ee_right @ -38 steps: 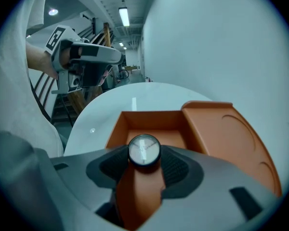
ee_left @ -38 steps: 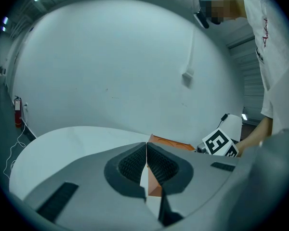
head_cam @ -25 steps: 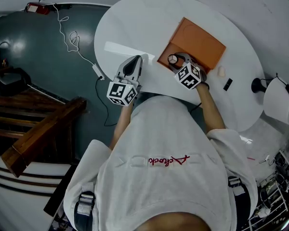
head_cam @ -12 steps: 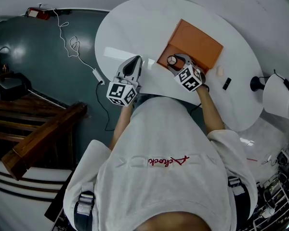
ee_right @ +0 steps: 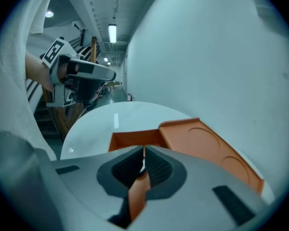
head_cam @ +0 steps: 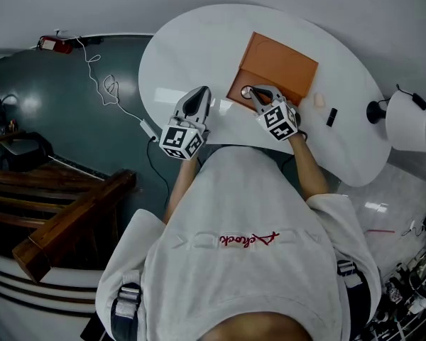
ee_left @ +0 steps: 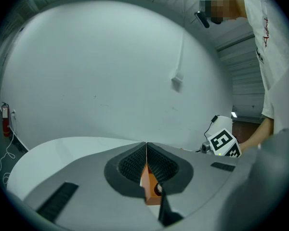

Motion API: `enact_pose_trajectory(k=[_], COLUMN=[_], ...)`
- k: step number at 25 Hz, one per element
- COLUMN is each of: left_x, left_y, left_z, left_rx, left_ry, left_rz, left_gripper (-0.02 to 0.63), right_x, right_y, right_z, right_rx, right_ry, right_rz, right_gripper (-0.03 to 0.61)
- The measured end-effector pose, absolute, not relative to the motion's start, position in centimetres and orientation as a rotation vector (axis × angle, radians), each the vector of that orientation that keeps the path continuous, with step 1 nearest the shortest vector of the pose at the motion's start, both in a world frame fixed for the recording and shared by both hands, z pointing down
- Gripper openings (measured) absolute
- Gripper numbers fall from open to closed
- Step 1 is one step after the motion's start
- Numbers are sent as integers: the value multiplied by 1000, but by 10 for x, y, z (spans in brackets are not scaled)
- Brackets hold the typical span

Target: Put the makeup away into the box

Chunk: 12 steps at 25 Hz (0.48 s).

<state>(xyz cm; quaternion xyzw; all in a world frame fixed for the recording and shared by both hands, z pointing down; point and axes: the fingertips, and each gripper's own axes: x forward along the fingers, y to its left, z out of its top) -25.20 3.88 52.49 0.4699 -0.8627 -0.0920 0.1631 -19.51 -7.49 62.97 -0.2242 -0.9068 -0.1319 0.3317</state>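
- Your head camera looks steeply down from above you, past your shirt [head_cam: 234,247], onto the white table [head_cam: 192,48]. It stands farthest off and takes in the box [head_cam: 277,62], the left gripper [head_cam: 199,94] and the right gripper [head_cam: 250,91].
- Your left gripper view looks almost level across the table [ee_left: 62,153] toward the pale wall [ee_left: 111,71].
- Your right gripper view tilts down, close over the box [ee_right: 207,138] (its jaws, just closed on nothing, fill the lower frame).
- Each gripper view catches the other gripper, and all three share the box and table.
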Motion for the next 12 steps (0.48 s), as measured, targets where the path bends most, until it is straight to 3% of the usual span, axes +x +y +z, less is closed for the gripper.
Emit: enact_pose_trajectory(k=[8,12], left_x=[-237,-220], left_y=[-9,-52], left_z=[518,523], left_rx=[1526,1654], left_ry=[-2364,-2272], left_rz=[-240,-222], left_gripper=[12,12], right_x=[-170,-131], right_y=[-142,-187], right_z=[591,588], right_rx=[-170,40], right_ry=[-2572,-2600], right_rz=[110,181], right_gripper=[26,26])
